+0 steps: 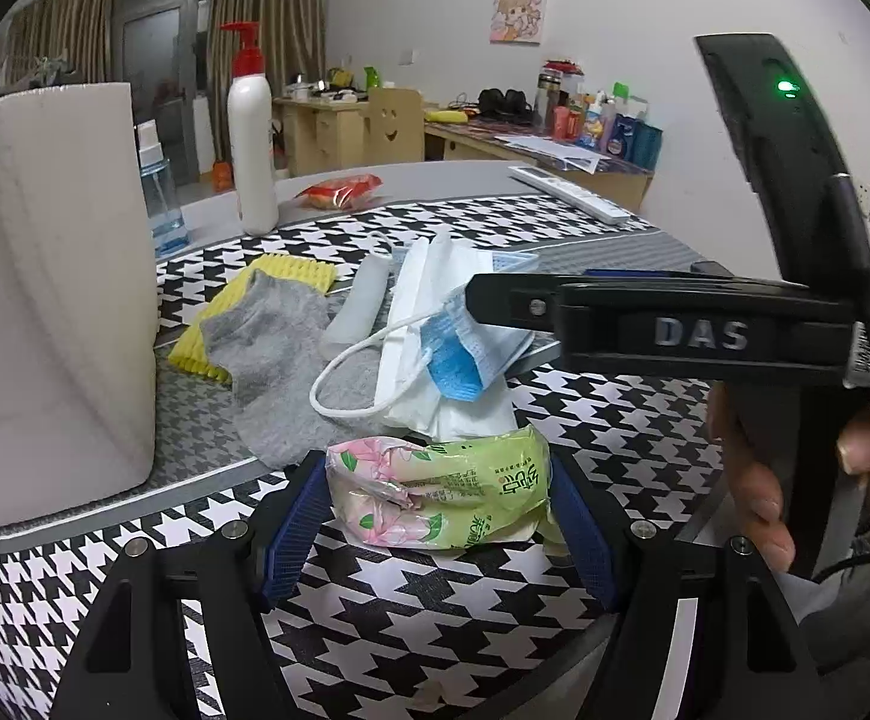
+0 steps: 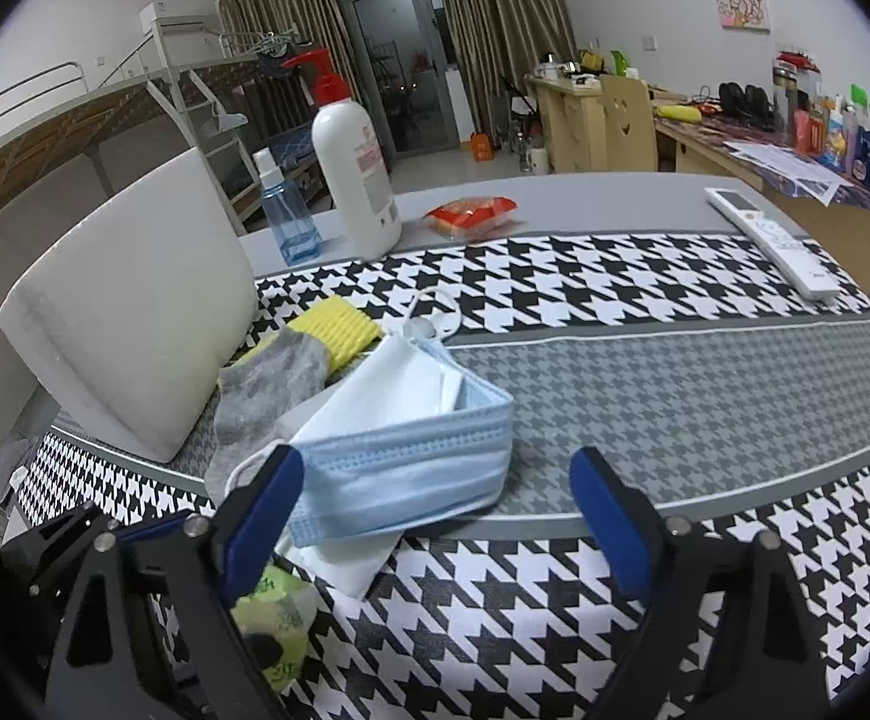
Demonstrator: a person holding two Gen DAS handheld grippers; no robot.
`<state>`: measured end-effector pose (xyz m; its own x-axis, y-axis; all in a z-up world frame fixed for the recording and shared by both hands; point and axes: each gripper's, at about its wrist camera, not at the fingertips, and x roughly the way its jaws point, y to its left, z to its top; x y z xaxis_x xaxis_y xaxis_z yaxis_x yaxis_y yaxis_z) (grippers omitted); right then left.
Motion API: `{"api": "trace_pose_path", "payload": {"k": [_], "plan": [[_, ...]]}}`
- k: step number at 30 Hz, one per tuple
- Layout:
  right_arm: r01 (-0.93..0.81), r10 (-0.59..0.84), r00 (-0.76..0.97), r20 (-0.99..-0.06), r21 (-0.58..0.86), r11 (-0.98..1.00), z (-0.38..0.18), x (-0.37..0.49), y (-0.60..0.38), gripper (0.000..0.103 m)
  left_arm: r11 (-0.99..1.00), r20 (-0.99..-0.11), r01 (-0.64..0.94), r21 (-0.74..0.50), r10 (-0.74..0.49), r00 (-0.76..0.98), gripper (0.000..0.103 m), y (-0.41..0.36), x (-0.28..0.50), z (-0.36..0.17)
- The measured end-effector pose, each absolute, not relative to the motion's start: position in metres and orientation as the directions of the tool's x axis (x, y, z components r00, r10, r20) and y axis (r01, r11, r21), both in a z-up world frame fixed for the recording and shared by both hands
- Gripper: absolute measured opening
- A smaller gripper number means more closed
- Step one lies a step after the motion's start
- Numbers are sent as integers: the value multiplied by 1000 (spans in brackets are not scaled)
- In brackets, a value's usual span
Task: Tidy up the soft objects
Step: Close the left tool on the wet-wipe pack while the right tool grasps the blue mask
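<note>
White foam block point(image 1: 51, 300) stood upright at far left of the desk point(image 2: 645, 198), on the houndstooth cloth point(image 1: 585, 420). Just right of it lay the yellow ribbed sponge point(image 1: 291, 276), with the grey sock point(image 1: 279, 354) overlapping it. Behind these, on the bare desk: blue spray bottle point(image 2: 285, 216), white pump bottle point(image 2: 357, 174), red snack packet point(image 2: 471, 213); a white remote point(image 2: 777, 240) well apart at far right. Centre of the pile: folded white tissues point(image 1: 429, 300) with the blue face mask point(image 2: 405, 474) draped on top, ear loop point(image 1: 345, 378) trailing toward the sock. Green tissue pack point(image 1: 441, 492) sat nearest, between the blue pads of the left gripper point(image 1: 441, 516); the pads flanked both its ends, contact could not be confirmed, pack resting on the cloth. Right gripper point(image 2: 435, 516) was wide open, its left pad point(image 2: 267, 504) beside the mask's edge, right pad over bare cloth, nothing gripped. In the left view a hand point(image 1: 795, 480) held the right gripper's handle.
</note>
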<state>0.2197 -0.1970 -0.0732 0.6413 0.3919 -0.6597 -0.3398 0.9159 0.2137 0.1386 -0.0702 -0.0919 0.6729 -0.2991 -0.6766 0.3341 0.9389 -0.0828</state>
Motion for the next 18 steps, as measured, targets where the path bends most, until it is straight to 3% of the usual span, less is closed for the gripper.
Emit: {"api": "trace_pose_path", "payload": {"k": [15,18], "plan": [[-341,383,585,-715,211,916,-85,227,-191,50,939,-673,331,-94,-306,674,74,-68,134,-91],[-340,377,584,-719,206,918,-86,228,-190,37,939,-673,331,-95,-306,674,74,-67,133,-91]]}}
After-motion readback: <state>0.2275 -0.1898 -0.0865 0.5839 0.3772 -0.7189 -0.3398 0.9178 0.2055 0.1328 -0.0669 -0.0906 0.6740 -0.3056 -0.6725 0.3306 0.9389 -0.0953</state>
